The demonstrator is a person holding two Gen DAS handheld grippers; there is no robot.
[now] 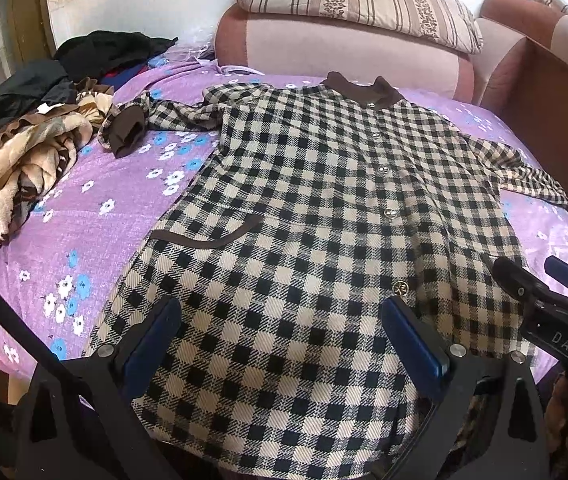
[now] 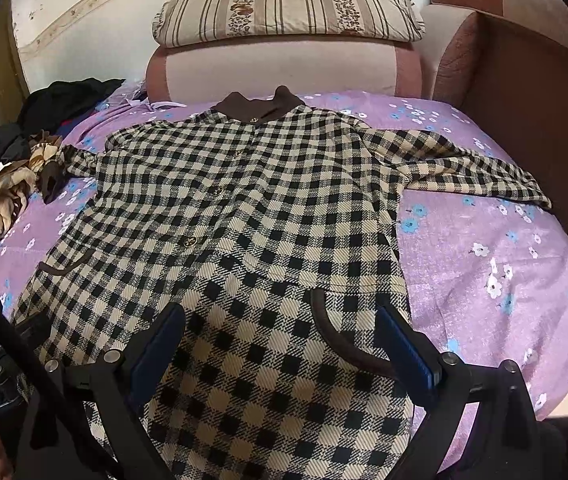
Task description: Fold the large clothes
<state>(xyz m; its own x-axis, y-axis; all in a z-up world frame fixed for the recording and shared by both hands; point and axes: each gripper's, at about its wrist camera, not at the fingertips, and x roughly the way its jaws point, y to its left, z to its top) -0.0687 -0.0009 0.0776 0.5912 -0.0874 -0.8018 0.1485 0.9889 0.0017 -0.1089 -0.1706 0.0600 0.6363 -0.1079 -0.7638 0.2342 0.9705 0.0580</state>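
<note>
- Spread flat, a checked coat (image 1: 323,208) lies buttoned on a purple floral bedsheet (image 1: 96,232), brown collar (image 1: 363,90) at the far end, hem at the near edge.
- Both tools hang released above the hem: the left gripper (image 1: 282,340) over the near-left part, the right gripper (image 2: 284,352) over the near-right part beside a brown-trimmed pocket (image 2: 343,336); neither holds cloth.
- Judged from this layout, no fold has begun; a clean start would pinch the hem at two matching corners, or bring the outstretched sleeves inward first, the left sleeve (image 1: 156,116) and the right sleeve (image 2: 463,168), keeping the button line straight.
- Loose garments (image 1: 24,160) sit heaped at the far left; a striped pillow (image 2: 287,6) rests on the headboard.
- No basket, box or other container shows in either view.
</note>
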